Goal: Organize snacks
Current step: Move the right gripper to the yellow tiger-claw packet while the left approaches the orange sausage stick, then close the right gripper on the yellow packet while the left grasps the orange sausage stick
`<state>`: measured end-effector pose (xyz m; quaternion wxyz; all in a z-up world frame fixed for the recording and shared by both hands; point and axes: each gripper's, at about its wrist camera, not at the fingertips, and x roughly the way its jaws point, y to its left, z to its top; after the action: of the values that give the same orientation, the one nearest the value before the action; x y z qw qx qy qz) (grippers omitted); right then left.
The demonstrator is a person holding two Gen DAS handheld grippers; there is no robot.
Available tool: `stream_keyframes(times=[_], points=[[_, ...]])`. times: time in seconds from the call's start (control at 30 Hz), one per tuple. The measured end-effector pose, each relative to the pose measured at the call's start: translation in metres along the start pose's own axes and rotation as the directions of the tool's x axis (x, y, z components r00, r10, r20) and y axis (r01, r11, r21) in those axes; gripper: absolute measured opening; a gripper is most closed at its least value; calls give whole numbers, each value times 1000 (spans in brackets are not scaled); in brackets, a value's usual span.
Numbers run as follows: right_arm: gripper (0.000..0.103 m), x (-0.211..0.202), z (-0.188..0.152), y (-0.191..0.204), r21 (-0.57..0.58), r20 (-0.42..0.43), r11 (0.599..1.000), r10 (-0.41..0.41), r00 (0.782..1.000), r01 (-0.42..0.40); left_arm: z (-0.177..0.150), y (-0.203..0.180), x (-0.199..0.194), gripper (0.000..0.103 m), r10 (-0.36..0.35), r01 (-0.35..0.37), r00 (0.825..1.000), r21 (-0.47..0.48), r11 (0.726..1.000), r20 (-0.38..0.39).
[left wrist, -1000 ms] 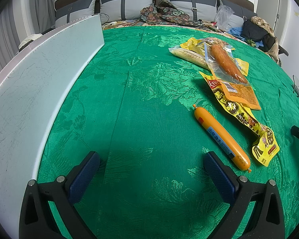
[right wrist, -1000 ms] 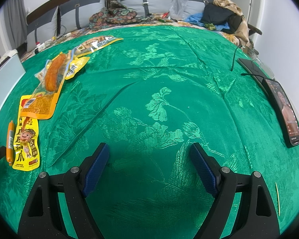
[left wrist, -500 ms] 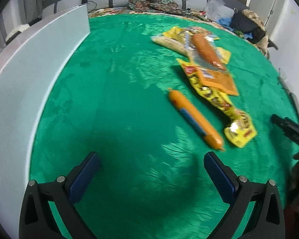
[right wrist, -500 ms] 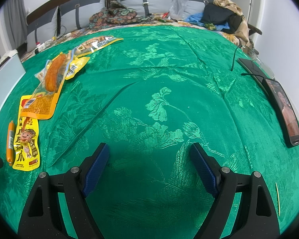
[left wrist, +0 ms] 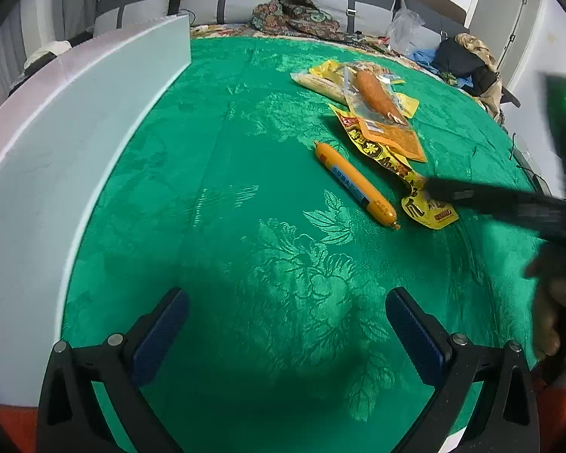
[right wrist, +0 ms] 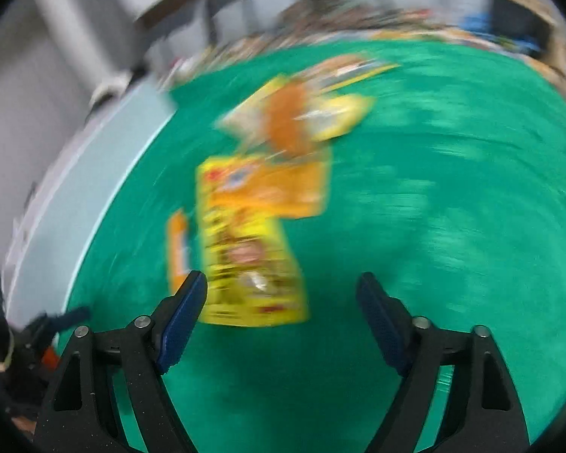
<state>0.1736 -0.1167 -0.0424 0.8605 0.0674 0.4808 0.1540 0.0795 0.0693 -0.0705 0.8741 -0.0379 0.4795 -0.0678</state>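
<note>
Bed (left wrist: 215,173): covered in a green patterned spread; all snacks are carried on it.

Board (left wrist: 56,158): a pale panel, seen along the left edge of the spread in both views, well apart from the snacks.

Snack pile (left wrist: 362,87): clear and yellow wrappers overlapped at the far end of the row, with a fried piece in its pouch on top.

Yellow packet (right wrist: 245,241): a long printed pouch, laid with its long axis running away from the right gripper; its near end is found just ahead of the right fingers, toward the left one. The view is heavily blurred, so contact cannot be told.

Sausage (left wrist: 354,185): an orange stick with a blue label, laid just beside the packet and roughly parallel to it, on the side toward the board.

Right gripper (right wrist: 283,287): fingers are held wide, though they have just been closing a little; nothing is gripped between them. In the left view it is seen as a dark blur reaching over the packet's near end. It is judged the nearer hand for the packet.

Left gripper (left wrist: 286,324): fingers are held wide and empty over bare spread, with the sausage ahead and to the right, well apart.
</note>
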Motion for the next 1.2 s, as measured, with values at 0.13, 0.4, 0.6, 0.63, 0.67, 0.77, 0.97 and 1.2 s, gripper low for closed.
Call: stream_keyframes(times=[0.13,0.4,0.6,0.63,0.67,0.77,0.97,1.2], points=[[81,39,11,40,-131,-98,987,-108,989,94,-3,4,-9,103,7,-7,1000,8,1000,25],[67,33,3,60,-183,-136,979,-113,984,87,-8,10,-3,103,0,0,1000,-24,1000,14],[67,18,-14,45,-41,-128,995,82,988,-88,-12,9,-6,103,4,-4,1000,-17,1000,8],[67,18,-13,37,2,-126,993,114,985,-115,-13,9,-7,103,8,-8,1000,-16,1000,8],[67,17,-12,32,36,-124,990,141,982,-138,-13,10,-7,103,11,-11,1000,-16,1000,7],[67,13,-14,24,57,-122,989,139,983,-133,-13,15,-9,103,9,-9,1000,-36,999,4],[67,-2,-34,26,-98,-139,994,31,990,-45,-5,20,-6,103,-23,23,1000,-89,996,-2],[67,-28,-70,17,-182,-101,981,-86,991,67,35,-1,13,103,-51,47,998,-107,993,-33]])
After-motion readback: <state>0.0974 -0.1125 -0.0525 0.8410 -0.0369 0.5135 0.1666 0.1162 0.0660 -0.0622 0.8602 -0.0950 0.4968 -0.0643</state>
